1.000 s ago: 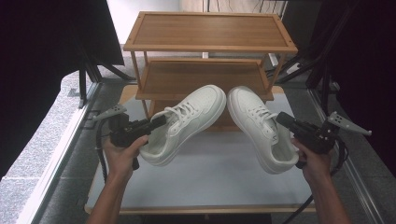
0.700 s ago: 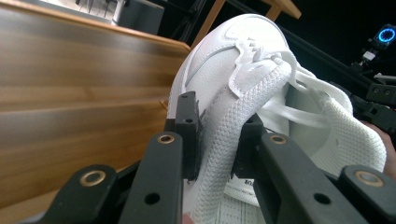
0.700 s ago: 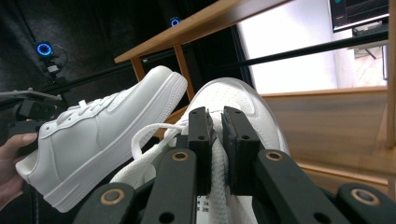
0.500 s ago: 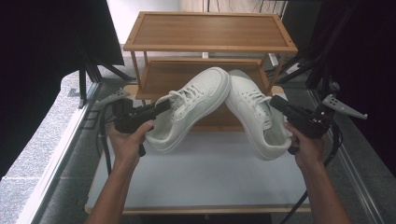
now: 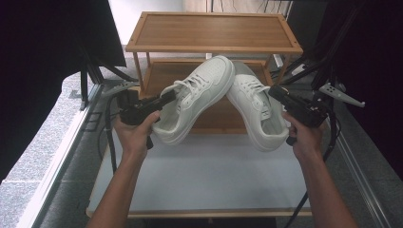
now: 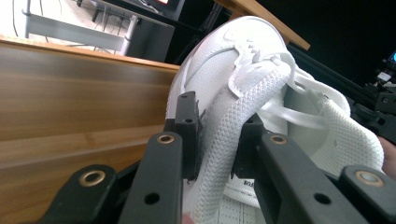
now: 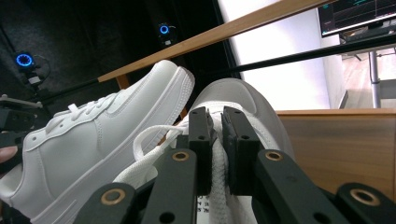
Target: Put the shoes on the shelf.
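From the high view, both white lace-up leather sneakers are now riding higher and nearer the wooden slatted shoe rack (image 5: 214, 31) than a second ago, toes nosing toward its middle shelf, so placement is nearing.

In the left gripper view, the left gripper (image 6: 217, 140) is clamping the left sneaker (image 6: 243, 88) by its mesh tongue.

In the right gripper view, the right gripper (image 7: 218, 135) is pinching the right sneaker (image 7: 233, 95) likewise; the top shelf edge is hanging close above, leaving little headroom.
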